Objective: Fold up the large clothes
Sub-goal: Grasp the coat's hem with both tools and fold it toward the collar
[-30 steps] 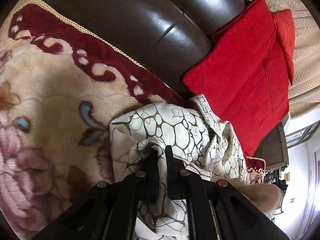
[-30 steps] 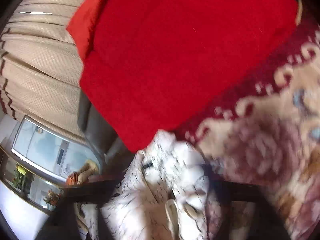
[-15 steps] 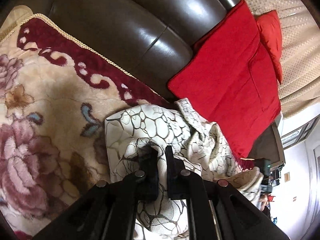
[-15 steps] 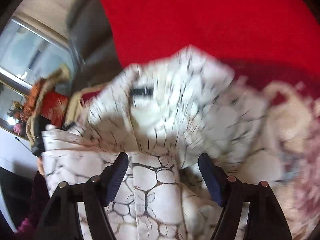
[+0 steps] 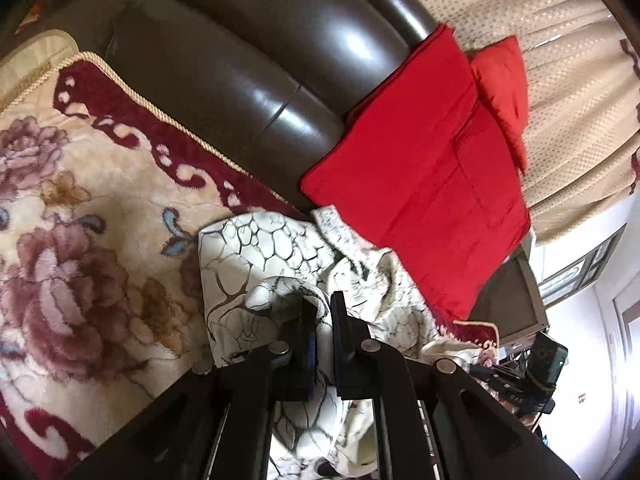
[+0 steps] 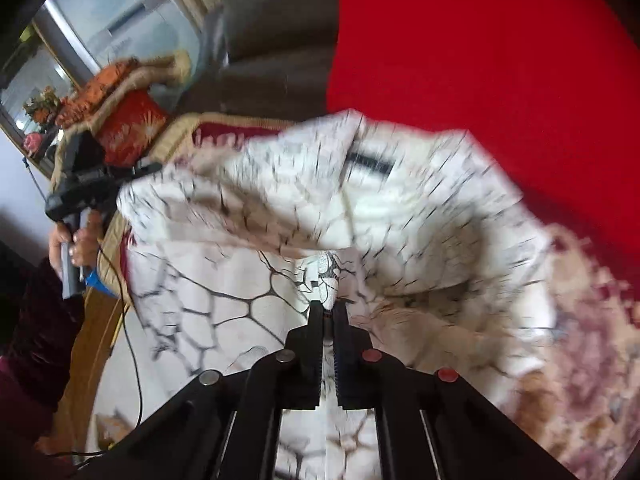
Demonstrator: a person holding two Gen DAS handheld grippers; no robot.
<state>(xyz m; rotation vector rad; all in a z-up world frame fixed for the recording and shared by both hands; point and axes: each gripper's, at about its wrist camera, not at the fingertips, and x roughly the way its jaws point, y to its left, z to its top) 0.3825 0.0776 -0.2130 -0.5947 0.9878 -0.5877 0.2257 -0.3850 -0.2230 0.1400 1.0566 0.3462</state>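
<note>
Fingers of both grippers pinched on crumpled cream garment, dark crackle print.

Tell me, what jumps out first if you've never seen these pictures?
The big red pillow leaning on the dark leather sofa grabs the eye first. In front of it lies a crumpled white garment with black crackle lines, on a flowery blanket. Both the left gripper and the right gripper have their fingers pinched shut on that garment.
</note>
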